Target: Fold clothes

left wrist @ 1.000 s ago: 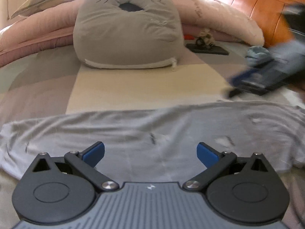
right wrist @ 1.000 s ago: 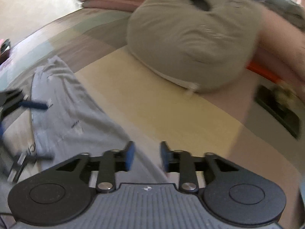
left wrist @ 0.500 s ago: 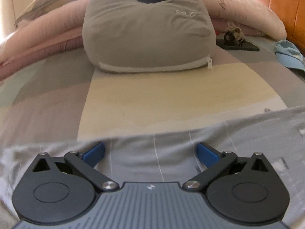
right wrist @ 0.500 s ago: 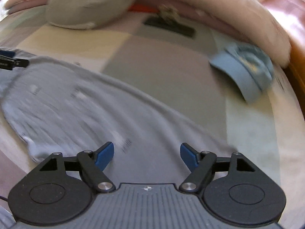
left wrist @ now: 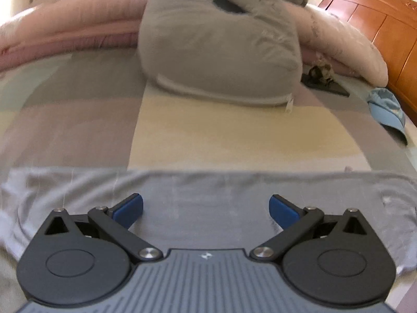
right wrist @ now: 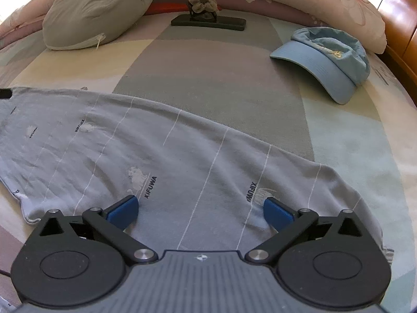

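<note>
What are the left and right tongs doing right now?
Left tongs: open, empty, over the grey garment.
Right tongs: opening wide, holding nothing; the garment lies flat beneath, not pinched.

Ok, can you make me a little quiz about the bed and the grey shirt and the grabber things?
1. True or false: the pale grey striped cotton shirt lies spread flat on the patchwork bedsheet.
2. Which thing lies nearest the orange wooden headboard? A) the light blue cloth cap B) the grey stuffed cat pillow C) the flat black slab with the fabric flower
3. Fill in: the right tongs are opening, with nothing but flat ____ beneath them.

Key: 1 true; 2 A; 3 shirt. The left tongs also stand open above the shirt.
</note>
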The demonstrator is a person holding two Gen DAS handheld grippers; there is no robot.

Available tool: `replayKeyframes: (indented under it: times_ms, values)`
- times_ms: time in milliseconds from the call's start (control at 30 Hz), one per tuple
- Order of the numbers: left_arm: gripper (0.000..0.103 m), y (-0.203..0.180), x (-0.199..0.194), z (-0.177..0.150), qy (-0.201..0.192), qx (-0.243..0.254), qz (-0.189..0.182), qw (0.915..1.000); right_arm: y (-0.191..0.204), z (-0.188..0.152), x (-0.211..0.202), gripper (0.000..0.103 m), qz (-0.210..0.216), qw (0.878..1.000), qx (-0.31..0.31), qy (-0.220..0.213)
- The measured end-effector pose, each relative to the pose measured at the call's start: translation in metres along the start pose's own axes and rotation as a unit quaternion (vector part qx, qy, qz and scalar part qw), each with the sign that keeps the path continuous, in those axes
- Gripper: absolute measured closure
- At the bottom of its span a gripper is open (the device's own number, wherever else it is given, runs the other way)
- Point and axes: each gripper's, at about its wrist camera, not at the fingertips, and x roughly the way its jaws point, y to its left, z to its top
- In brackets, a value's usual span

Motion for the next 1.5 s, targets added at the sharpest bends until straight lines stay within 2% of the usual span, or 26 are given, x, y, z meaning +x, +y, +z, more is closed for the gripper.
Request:
replayKeyframes:
  times_ms: [133,267,333,467,533,600,667,767,833,900,1033,1100,1167,1267,1500]
  values:
    - [0.001,0.022,0.007,0.007,-0.009,-0.005,0.032,0.9995,-0.001,0.001,0.002,0.0,0.004,1.0,-0.001,0.002]
    - [0.001,0.049,0.014,0.02,-0.008,-0.049,0.068,0.9965,-0.001,-0.001,0.002,0.0,0.004,1.0,0.0,-0.003]
    - [0.001,0.055,0.008,0.023,-0.008,-0.07,0.072,0.995,-0.001,-0.002,0.001,0.0,0.002,1.0,0.0,-0.01]
    - [0.001,0.055,-0.009,0.014,-0.018,-0.065,0.044,0.9967,0.0,-0.004,0.0,0.0,-0.002,1.0,0.002,-0.017]
    - [0.001,0.063,-0.006,0.006,-0.002,-0.068,0.058,0.996,0.0,-0.005,0.0,0.0,-0.002,1.0,0.002,-0.02]
    - [0.001,0.075,-0.006,0.001,-0.008,-0.081,0.093,0.9923,0.0,-0.006,0.0,0.0,-0.002,1.0,0.001,-0.024]
    - [0.001,0.086,-0.01,0.004,-0.015,-0.125,0.128,0.9837,-0.002,-0.005,-0.002,0.0,0.001,1.0,0.006,-0.024]
    - [0.001,0.086,-0.021,0.013,-0.031,-0.164,0.105,0.9803,-0.01,-0.002,-0.012,0.0,0.013,0.999,0.034,-0.027]
    - [0.001,0.069,-0.026,0.016,-0.033,-0.13,0.095,0.9864,-0.02,-0.004,-0.026,0.0,0.013,0.997,0.064,-0.048]
    - [0.001,0.046,-0.027,0.018,-0.031,-0.091,0.083,0.9919,-0.034,-0.006,-0.032,0.0,-0.008,0.994,0.091,-0.057]
    - [0.001,0.01,-0.023,0.007,-0.008,-0.044,0.029,0.9986,-0.057,-0.009,-0.013,0.0,-0.011,0.99,0.141,-0.023]
    - [0.001,-0.002,-0.017,0.002,0.002,-0.027,0.012,0.9996,-0.06,-0.009,-0.008,0.0,-0.036,0.989,0.133,-0.047]
    - [0.001,-0.007,-0.009,-0.004,0.017,-0.011,0.027,0.9994,-0.067,-0.004,0.002,0.0,-0.065,0.987,0.137,-0.045]
    - [0.001,-0.015,-0.001,-0.01,0.021,0.026,0.054,0.998,-0.076,0.002,0.008,0.0,-0.073,0.988,0.132,-0.046]
    - [0.001,-0.01,0.001,-0.001,0.024,0.021,0.051,0.9982,-0.087,0.009,0.012,0.0,-0.071,0.988,0.129,-0.052]
